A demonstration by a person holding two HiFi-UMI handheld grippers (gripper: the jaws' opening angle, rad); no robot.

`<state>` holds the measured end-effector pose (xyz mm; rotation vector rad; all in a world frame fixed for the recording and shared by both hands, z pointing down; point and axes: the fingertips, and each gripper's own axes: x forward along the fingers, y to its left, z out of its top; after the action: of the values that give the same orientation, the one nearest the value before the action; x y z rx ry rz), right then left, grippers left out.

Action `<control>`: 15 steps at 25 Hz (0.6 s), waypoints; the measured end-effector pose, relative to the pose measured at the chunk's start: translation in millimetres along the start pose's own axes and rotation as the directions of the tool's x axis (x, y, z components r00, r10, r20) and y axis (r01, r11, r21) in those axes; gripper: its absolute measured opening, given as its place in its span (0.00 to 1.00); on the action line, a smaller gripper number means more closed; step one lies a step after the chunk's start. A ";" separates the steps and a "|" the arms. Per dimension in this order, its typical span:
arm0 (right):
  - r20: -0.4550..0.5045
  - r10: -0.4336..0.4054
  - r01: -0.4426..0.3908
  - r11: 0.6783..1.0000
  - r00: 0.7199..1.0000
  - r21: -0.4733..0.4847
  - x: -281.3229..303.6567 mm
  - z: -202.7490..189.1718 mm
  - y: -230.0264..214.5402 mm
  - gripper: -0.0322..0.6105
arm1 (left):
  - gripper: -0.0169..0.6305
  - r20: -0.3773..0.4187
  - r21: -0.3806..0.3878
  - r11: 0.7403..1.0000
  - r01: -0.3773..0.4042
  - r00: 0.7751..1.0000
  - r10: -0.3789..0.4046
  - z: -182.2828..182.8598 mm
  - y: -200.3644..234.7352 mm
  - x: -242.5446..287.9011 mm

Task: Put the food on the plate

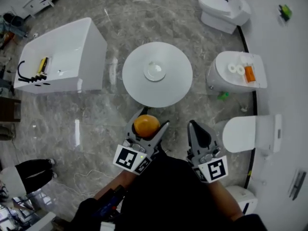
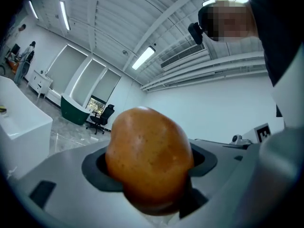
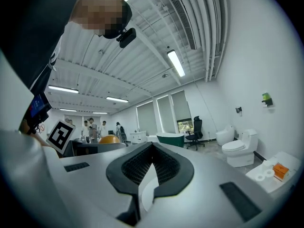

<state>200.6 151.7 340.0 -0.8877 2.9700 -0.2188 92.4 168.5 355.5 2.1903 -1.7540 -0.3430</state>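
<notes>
Left gripper [image 1: 152, 119] is clenched on the orange [image 2: 148, 156]. Its jaws grip the lower part of the fruit, and most of the round body stands proud of them. Right gripper [image 3: 151, 175] is closed on nothing and held at 3 o'clock of the left one, apart from it. The orange sits over the floor [image 1: 96, 124], just short of the near rim of the round white bench [image 1: 134, 88]. The plate [image 1: 154, 71] lies at the bench's centre, at 12 o'clock of the fruit, empty and well apart from it.

Risks noted, by judgement:
- The hold looks shallow on a smooth, round thing, so a jolt or tilt on the way forward could squeeze the fruit out. It would fall to the stone floor, not the bench.
- The plate is small against the bench top. A release made high, off-centre or with forward drift would likely send the orange rolling off the plate, across the bench and over its rim.
- A low approach could knock the plate or the bench edge with the jaws and shift the target.
- The idle right gripper, carried alongside, could clip the bench rim at 1 o'clock of it.
</notes>
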 end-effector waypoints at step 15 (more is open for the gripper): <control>-0.065 0.018 -0.019 1.000 0.998 -0.012 165.3 4.4 -19.5 0.06 | 0.56 -0.012 -0.036 0.999 -0.009 1.000 0.008 47.3 115.2 63.3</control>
<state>73.3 44.4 339.8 -0.8705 3.0408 -0.2329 -15.1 79.3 357.0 2.1546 -1.7369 -0.3564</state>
